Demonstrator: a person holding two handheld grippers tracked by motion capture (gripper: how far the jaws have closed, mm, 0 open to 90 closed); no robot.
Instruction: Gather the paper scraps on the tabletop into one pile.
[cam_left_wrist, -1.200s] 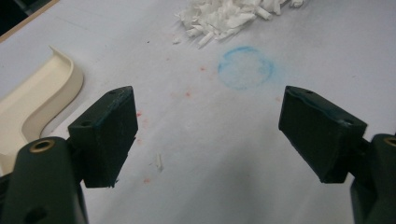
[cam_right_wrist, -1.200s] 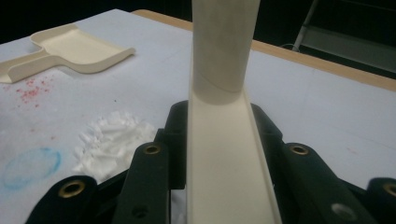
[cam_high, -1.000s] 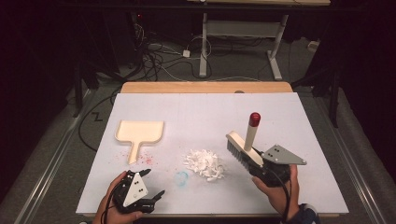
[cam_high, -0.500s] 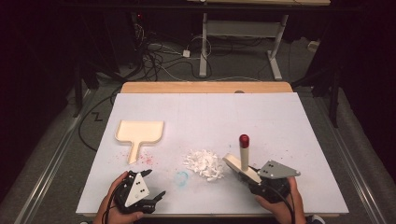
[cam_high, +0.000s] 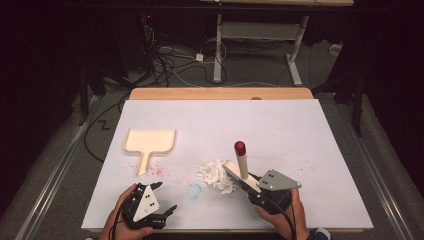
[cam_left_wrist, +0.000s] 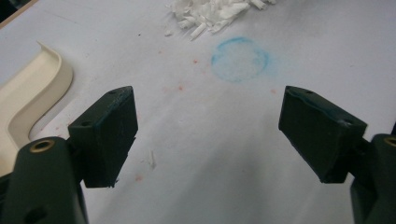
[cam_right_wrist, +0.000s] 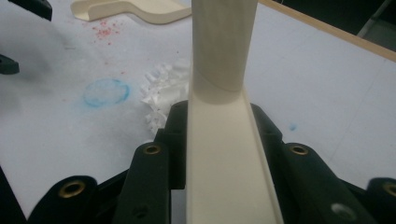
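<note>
A cream brush (cam_high: 241, 159) with a red-tipped handle stands tilted in my right gripper (cam_high: 248, 183), whose jaws are shut on its base. In the right gripper view the brush (cam_right_wrist: 223, 70) rises between the jaws of that gripper (cam_right_wrist: 219, 154). Its head touches the right edge of a pile of white shreds (cam_high: 214, 174). A cream dustpan (cam_high: 150, 140) lies flat at the left, handle toward me. My left gripper (cam_high: 165, 197) rests near the front left edge, open, with bare table between its fingers (cam_left_wrist: 109, 135). The dustpan's corner (cam_left_wrist: 32, 88) lies to its left.
A faint blue ring (cam_high: 194, 190) marks the white table cover (cam_high: 300, 130) in front of the shreds, and red specks (cam_high: 159, 171) lie by the dustpan handle. A wooden strip (cam_high: 220, 93) runs along the far edge. Cables and desk legs stand on the floor beyond.
My right gripper has carried the brush left and nearer the front edge, up against the shreds. The left gripper, the dustpan and the pile have kept still.
</note>
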